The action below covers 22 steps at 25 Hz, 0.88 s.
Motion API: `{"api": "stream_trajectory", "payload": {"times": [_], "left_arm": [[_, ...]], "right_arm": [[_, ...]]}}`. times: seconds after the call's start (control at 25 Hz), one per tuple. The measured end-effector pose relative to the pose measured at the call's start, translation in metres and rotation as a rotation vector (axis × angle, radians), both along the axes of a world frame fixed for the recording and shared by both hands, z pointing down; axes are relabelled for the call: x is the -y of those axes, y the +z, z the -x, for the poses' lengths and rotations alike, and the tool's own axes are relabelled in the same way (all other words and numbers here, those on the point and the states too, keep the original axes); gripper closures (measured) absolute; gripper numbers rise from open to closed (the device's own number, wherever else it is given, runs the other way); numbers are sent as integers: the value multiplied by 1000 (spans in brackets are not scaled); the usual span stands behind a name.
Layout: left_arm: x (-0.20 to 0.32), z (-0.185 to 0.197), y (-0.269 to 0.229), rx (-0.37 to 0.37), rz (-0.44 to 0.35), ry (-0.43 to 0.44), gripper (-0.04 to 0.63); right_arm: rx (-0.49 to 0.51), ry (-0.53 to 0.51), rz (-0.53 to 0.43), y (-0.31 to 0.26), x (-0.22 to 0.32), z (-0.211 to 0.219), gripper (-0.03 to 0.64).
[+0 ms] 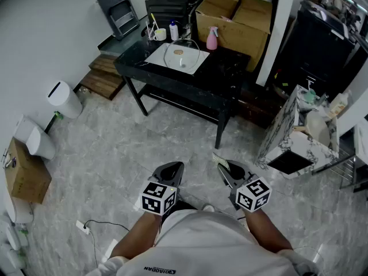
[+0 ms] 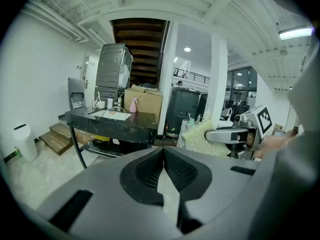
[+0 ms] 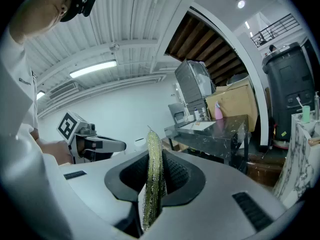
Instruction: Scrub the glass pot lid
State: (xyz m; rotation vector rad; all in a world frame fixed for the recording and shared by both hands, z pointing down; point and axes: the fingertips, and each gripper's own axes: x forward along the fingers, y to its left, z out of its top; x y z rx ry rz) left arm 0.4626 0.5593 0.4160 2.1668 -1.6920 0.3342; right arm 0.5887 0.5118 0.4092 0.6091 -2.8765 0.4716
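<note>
Here, the left gripper (image 1: pixel 171 171) has its fingers pressed together with nothing between them. The right gripper (image 1: pixel 227 170) fingers clamp a thin green scouring pad (image 3: pixel 152 174) on edge. The glass pot lid (image 1: pixel 182 53) lies on the black counter (image 1: pixel 227 76), well apart from both grippers.

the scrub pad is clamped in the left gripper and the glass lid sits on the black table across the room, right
Not quite. The scrub pad is clamped in the right gripper, not the left: the right gripper view shows it standing on edge between the jaws. The left gripper has its jaws together on nothing. The glass lid does sit on the black table across the room.
</note>
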Motion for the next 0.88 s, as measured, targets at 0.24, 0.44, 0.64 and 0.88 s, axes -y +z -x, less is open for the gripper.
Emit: {"api": "stream_trajectory", "payload": {"times": [0.24, 0.44, 0.64, 0.88], "left_arm": [[-5, -2, -2, -1, -6, 8, 580], [-1, 0, -8, 4, -23, 2, 580], [1, -1, 0, -2, -5, 12, 580], [7, 18, 3, -24, 11, -12, 580]], "right_arm": [[3, 1, -11, -3, -2, 1, 532], [-2, -12, -29, -5, -1, 3, 532], [-12, -29, -21, -1, -3, 7, 532], [3, -23, 24, 7, 1, 14, 531]]}}
